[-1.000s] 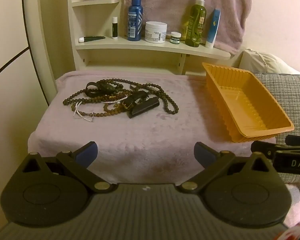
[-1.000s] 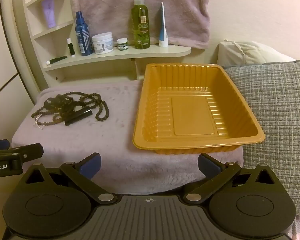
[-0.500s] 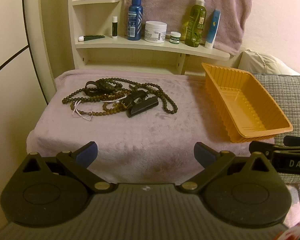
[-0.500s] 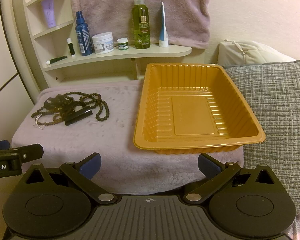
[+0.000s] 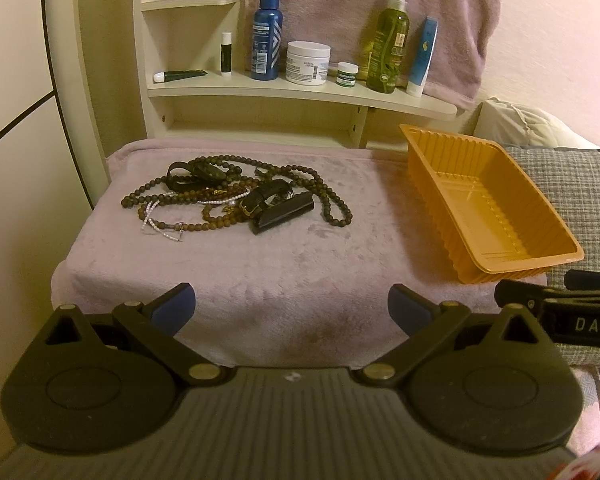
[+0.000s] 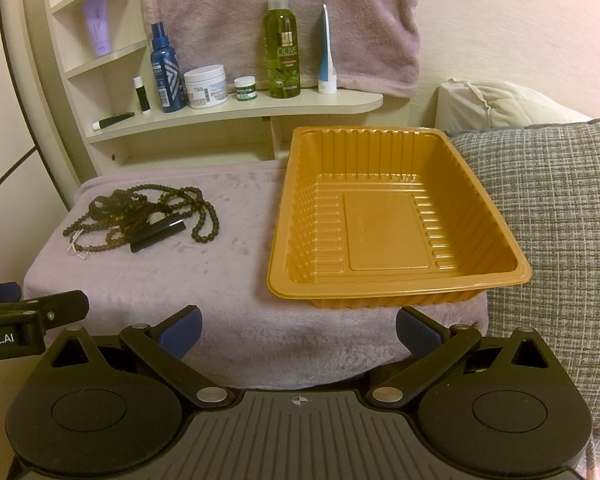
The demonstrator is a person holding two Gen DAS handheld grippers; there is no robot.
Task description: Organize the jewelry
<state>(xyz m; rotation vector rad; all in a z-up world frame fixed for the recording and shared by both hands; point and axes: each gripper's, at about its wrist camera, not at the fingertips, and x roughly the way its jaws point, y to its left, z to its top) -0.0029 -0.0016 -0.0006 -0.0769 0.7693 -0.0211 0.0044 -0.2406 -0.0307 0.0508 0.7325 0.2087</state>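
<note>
A tangle of jewelry (image 5: 236,200) lies on the pink plush surface (image 5: 260,272): dark bead necklaces, a thin pearl strand, black straps and a black clip (image 5: 283,218). The same jewelry pile (image 6: 140,220) shows at the left of the right wrist view. An orange plastic tray (image 6: 392,224) stands empty to its right, also the tray (image 5: 496,216) in the left wrist view. My left gripper (image 5: 292,308) hangs open before the surface's front edge, well short of the pile. My right gripper (image 6: 298,326) is open in front of the tray, holding nothing.
A cream shelf (image 6: 236,114) behind holds a blue bottle (image 6: 166,74), a white jar (image 6: 205,86), a green spray bottle (image 6: 283,46) and tubes. A pink towel (image 6: 280,12) hangs above. A grey checked cushion (image 6: 556,216) borders the tray's right side.
Both grippers have drifted slightly; the left wrist view has backed off a little from the jewelry. Nothing on the surface has moved.
</note>
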